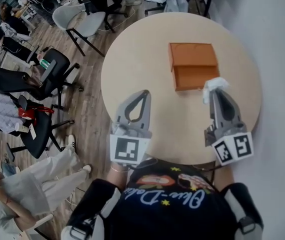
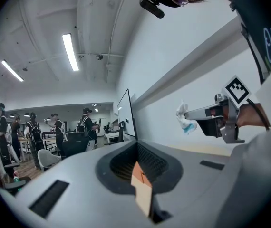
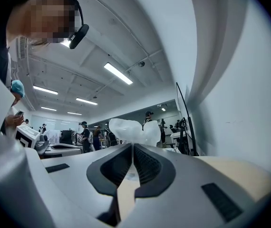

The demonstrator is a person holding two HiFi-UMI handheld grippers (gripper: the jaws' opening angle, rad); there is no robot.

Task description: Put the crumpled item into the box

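Black printed shirt [image 1: 177, 199] nearest, at bottom of head view. Left gripper [image 1: 142, 95] over near part of round table [image 1: 142, 54], jaws pressed together, nothing between. Right gripper [image 1: 217, 90] clamped on crumpled item [image 1: 213, 84], white, perhaps tissue or film, just beside near-right corner of orange box [image 1: 192, 64].

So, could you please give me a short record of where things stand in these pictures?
surface: round beige table
box: orange box, lying on the table
item: crumpled white wad, by the box's near right corner
right hand-held gripper: jaws shut on the wad
left hand-held gripper: jaws together, nothing between them
task state: wad not yet in the box
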